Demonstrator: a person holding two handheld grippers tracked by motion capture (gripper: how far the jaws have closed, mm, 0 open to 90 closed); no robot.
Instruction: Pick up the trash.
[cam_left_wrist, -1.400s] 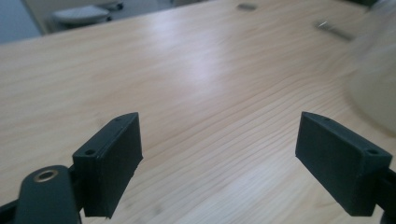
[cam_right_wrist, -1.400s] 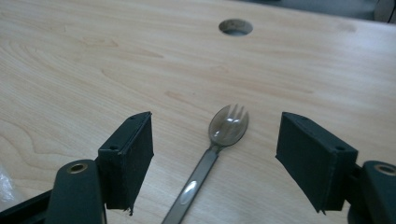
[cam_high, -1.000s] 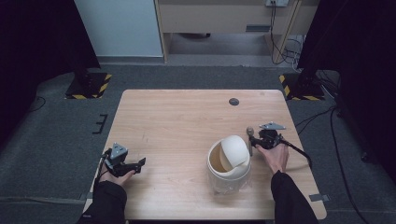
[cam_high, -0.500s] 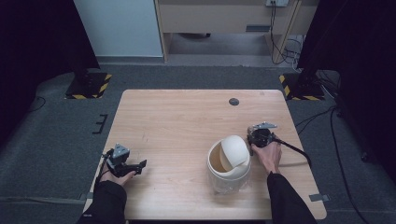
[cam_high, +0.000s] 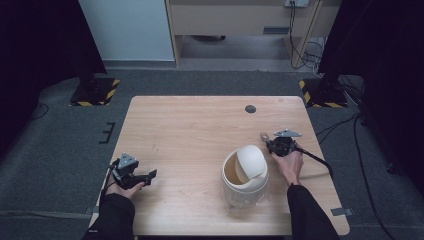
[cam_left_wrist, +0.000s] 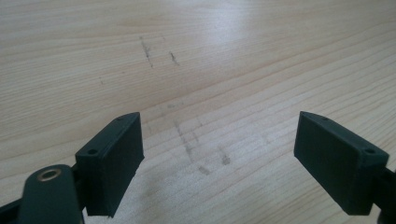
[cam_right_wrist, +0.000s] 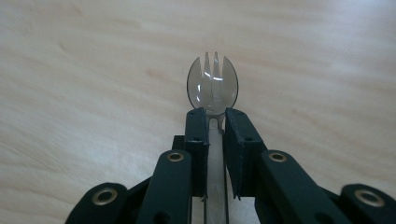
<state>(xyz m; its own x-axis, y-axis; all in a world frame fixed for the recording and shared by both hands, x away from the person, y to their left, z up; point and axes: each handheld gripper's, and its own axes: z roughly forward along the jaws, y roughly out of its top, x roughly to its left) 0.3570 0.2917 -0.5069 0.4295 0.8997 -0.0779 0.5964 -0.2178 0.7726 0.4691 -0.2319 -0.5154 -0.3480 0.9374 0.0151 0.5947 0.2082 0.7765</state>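
My right gripper (cam_right_wrist: 215, 116) is shut on the handle of a clear plastic spork (cam_right_wrist: 212, 86). Its jaws have just been closing, with that handle between them. The spork's pronged bowl sticks out past the fingertips over the wooden table. In the high view the right gripper (cam_high: 272, 144) sits at the right of the table with the spork (cam_high: 263, 135) pointing left, just beyond a cream bin with a swing lid (cam_high: 245, 172). My left gripper (cam_left_wrist: 219, 154) is open with nothing between its jaws, low over the bare wood. It rests near the table's front left corner (cam_high: 145, 175).
The wooden table (cam_high: 200, 130) carries a small dark round disc (cam_high: 250, 109) near its far edge. A cable (cam_high: 315, 159) trails from the right gripper to the table's right edge. Dark floor surrounds the table, with yellow-black striped stands at the back corners.
The right gripper's jaws have closed onto the spork's handle, and that hand has shifted slightly left. The left hand and gripper have stayed where they were.
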